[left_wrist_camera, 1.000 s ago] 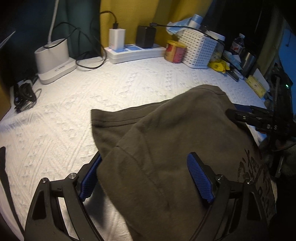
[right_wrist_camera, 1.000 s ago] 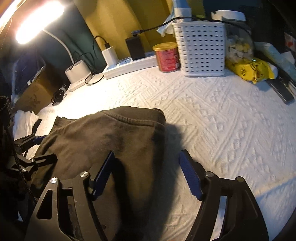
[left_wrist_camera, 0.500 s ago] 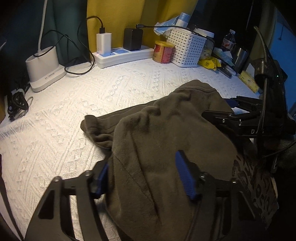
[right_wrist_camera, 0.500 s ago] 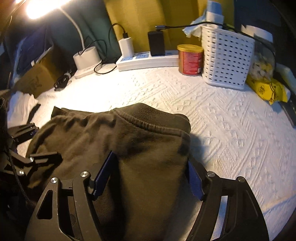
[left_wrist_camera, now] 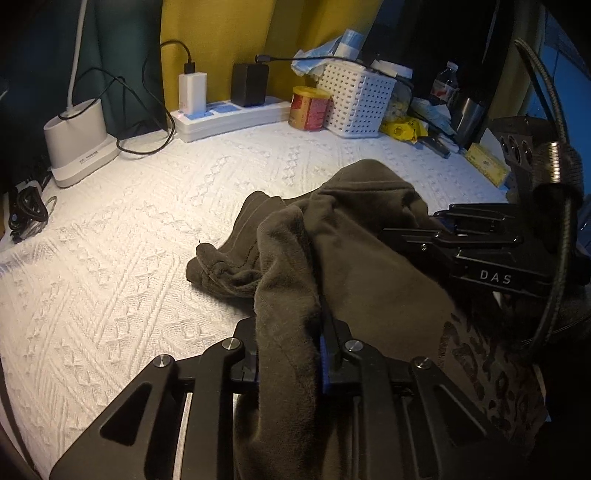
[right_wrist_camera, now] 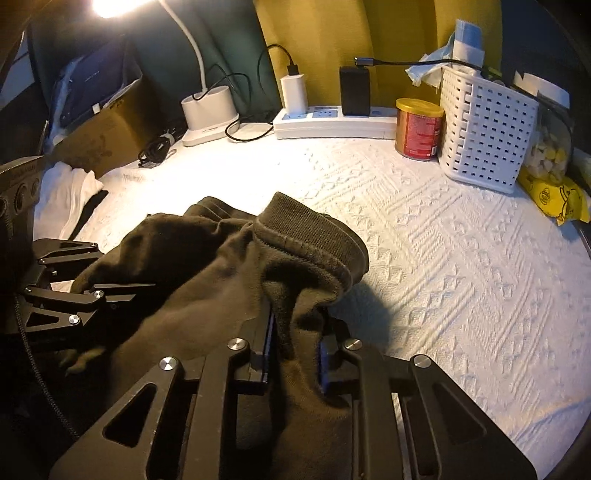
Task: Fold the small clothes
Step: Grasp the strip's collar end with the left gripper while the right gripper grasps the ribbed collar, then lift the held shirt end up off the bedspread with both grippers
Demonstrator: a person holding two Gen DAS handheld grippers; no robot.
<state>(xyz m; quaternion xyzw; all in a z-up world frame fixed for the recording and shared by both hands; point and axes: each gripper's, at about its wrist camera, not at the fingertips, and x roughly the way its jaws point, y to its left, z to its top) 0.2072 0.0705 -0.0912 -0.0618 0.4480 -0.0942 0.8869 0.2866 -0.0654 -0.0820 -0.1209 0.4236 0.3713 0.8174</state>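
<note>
Both claws, the left gripper [left_wrist_camera: 290, 354] and the right gripper [right_wrist_camera: 293, 343], are clamped on bunched folds of the dark shirt [left_wrist_camera: 354, 266]; a second ago their jaws stood apart. The shirt lies crumpled on the white bedspread [left_wrist_camera: 122, 258]. Only the right view shows its ribbed collar [right_wrist_camera: 310, 236].

We see one warm desk lamp [right_wrist_camera: 114, 4] glaring upper left; the white bedspread [right_wrist_camera: 424, 236] is bright, corners fall black, and fisheye bends the edges.
</note>
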